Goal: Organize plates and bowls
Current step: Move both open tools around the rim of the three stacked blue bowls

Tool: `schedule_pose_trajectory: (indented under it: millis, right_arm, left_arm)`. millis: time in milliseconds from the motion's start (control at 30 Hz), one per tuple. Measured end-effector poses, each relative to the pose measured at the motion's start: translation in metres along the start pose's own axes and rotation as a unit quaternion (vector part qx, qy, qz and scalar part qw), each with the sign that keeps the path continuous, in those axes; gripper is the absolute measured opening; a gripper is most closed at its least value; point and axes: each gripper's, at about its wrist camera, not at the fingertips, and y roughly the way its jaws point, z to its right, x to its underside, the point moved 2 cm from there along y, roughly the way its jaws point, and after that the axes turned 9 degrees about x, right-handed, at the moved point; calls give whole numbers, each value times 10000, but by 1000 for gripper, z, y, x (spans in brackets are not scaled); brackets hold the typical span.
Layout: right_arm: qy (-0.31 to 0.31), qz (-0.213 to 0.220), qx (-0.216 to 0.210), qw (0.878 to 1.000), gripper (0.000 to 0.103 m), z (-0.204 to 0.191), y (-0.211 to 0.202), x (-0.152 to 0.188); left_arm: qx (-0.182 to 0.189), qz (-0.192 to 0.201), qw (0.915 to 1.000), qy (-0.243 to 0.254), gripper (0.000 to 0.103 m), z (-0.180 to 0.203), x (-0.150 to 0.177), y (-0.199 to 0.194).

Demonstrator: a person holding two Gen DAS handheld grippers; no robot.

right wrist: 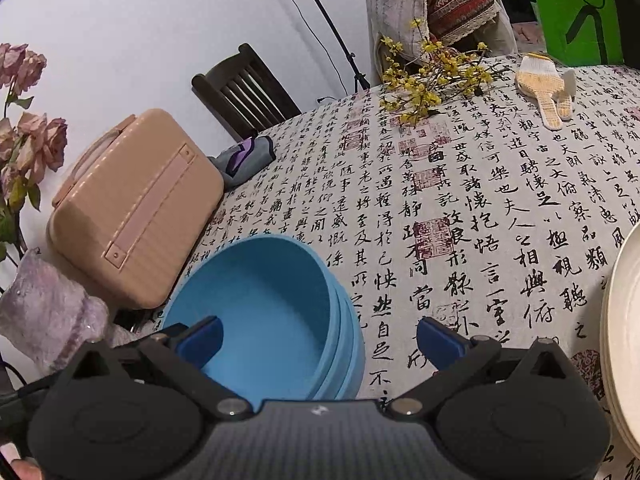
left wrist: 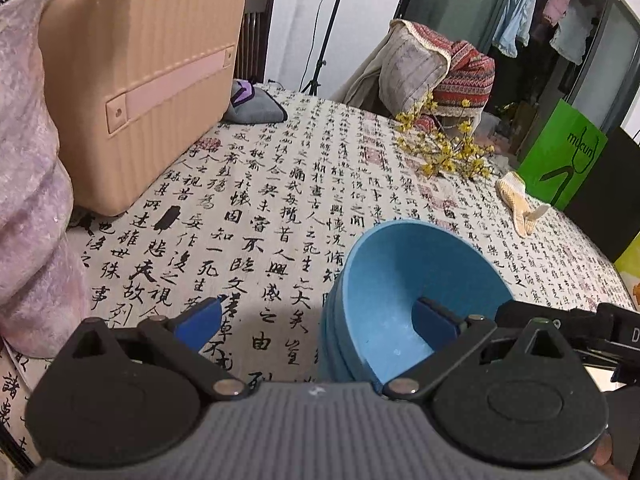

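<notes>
Blue nested bowls (right wrist: 272,320) empty, left claw (left wrist: 316,322) apart, right claw (right wrist: 320,340) apart astride rim

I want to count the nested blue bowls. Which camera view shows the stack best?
The right wrist view: the blue bowls show their stepped rims on the right side, roughly three. The left wrist view shows the stack tilted, with its layers less clear.
</notes>
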Motion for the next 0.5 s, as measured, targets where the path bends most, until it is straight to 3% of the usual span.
schedule_pose_trajectory:
  millis: [500]
  right_arm:
    - [154, -584, 111, 9981, 103, 5, 27, 5]
  left_arm:
    - [-3, -475, 9986, -246, 103, -6, 7, 25]
